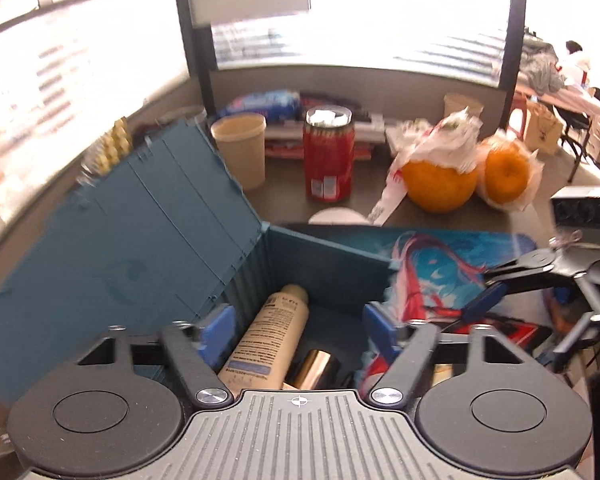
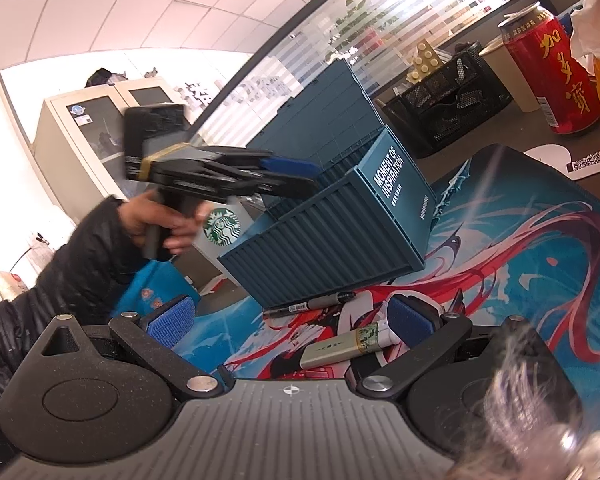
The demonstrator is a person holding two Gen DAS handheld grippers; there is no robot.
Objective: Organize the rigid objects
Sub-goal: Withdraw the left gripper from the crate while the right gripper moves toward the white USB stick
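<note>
A cluttered office counter (image 2: 480,168) with a bright anime mat: the beige bottle (image 1: 270,336) lies inside the open teal container box (image 1: 324,256). Over it the left tool (image 1: 296,330) hangs spread and empty, seemingly after dropping it in. The right tool (image 2: 288,320), also spread, waits by the lighter (image 2: 340,350) and marker (image 2: 312,304), likely next.

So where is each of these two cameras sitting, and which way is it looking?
Left wrist view: sits on the left claw, looking down into the open blue box at a tan bottle; its own open fingers show.
Right wrist view: sits on the right claw, looking low across the printed mat at a lighter and pen; a hand shows too.
Shared: the box, the mat, the red can, and each view catches the other claw.
</note>
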